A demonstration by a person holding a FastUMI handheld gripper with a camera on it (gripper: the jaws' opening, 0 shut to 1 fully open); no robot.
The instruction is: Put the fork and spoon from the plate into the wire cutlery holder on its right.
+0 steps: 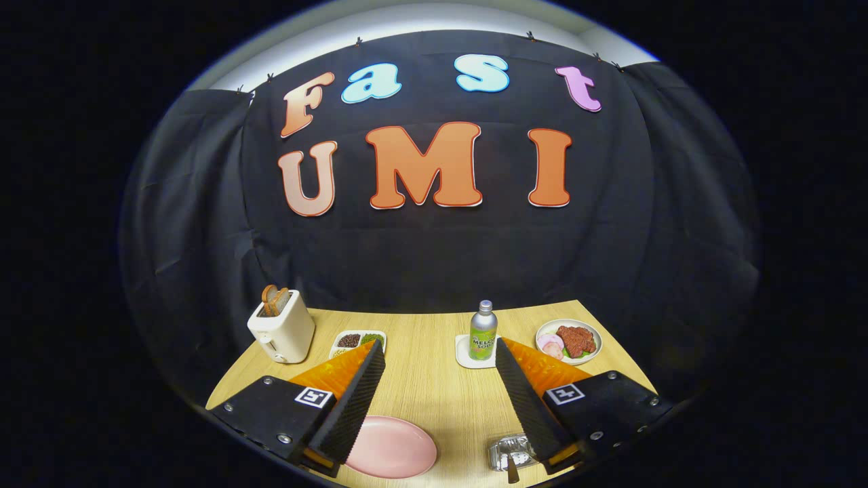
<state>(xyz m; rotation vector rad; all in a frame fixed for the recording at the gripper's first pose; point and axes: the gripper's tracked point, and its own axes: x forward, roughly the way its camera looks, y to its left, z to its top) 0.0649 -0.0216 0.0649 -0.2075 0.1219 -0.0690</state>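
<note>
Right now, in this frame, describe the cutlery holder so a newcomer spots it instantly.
Start at the wooden table and find the pink plate lying flat at its near edge, between the open tool's fingers. Just right of the plate, tucked against the right finger, sits the holder. It is the one shiny metal piece there, with a brown handle poking out.

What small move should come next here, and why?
Probably pull back and lift away. The pink plate between the open fingers looks bare, while a brown handle already stands in the wire cutlery holder beside the other finger. The gripper holds nothing, so the placing seems done, though the holder is partly hidden.
</note>
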